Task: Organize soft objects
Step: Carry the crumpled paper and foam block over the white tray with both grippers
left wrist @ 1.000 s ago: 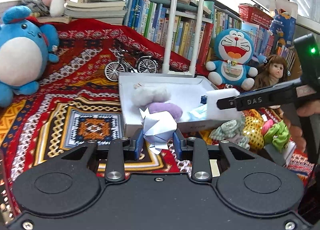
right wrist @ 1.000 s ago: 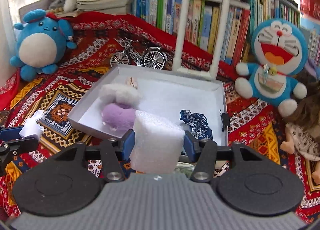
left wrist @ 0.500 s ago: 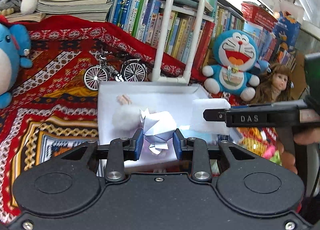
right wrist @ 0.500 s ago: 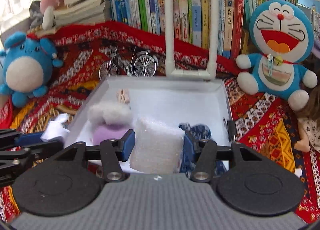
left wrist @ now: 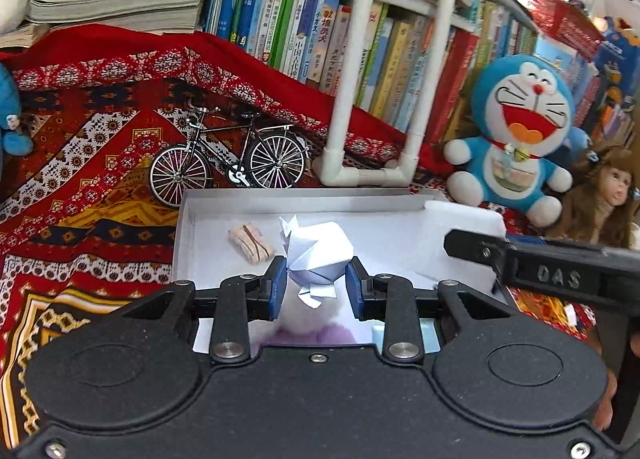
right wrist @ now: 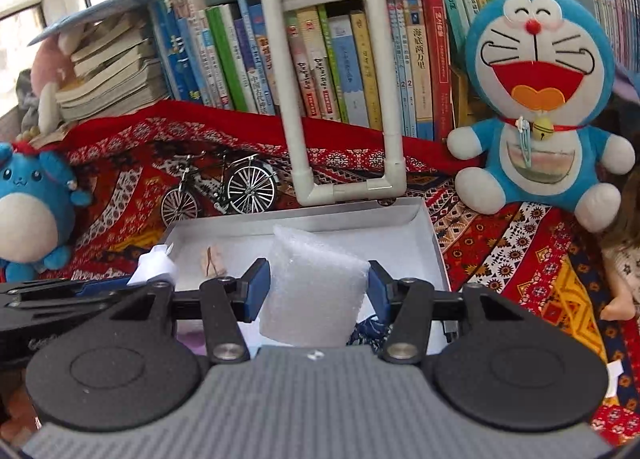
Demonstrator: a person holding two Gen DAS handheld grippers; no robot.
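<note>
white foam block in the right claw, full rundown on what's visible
The foam block is a white, chunky piece with a fine bubbly, pebbled surface, like packing foam. It is roughly rectangular with rounded corners and stands tilted, its top leaning left in the right wrist view. The right claw is shut on it, blue pads pressing both sides and pinching it slightly. It hangs above the white box, touching nothing else visible. Its bottom is hidden behind the claw body. The left wrist view shows it partly behind the right claw's finger.

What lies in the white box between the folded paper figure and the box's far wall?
In the left wrist view, only bare floor of the white box lies beyond the folded paper figure; a small pink bundle sits to its left.
</note>
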